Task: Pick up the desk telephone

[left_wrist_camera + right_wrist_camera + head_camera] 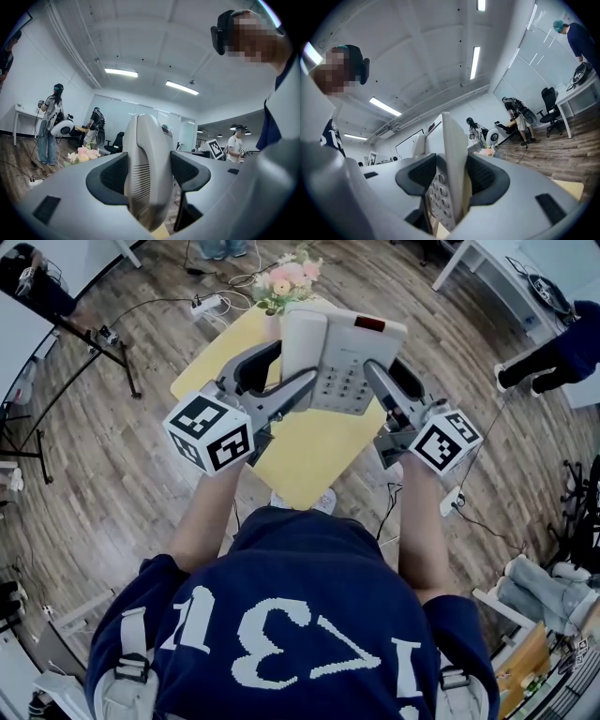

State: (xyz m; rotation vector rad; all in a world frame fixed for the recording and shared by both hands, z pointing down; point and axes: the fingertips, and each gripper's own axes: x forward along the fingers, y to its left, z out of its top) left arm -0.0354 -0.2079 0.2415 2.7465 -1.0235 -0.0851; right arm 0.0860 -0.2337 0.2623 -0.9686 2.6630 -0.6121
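Observation:
A white desk telephone [342, 352] with a grey keypad is held up above the yellow table [309, 460], carried between both grippers. My left gripper [277, 379] is shut on its left side, where the handset [147, 168] fills the space between the dark pads [110, 176]. On the phone's right edge my right gripper [392, 381] is shut, and in the right gripper view the keypad [438, 194] and the thin edge of the body [454, 159] are squeezed between the pads [483, 176]. Both grippers point level.
A bunch of pink flowers [286, 282] stands at the table's far end. A power strip [208, 306] and cables lie on the wooden floor beyond. Other people stand about the room [49, 124], and a white desk [487, 268] is at the far right.

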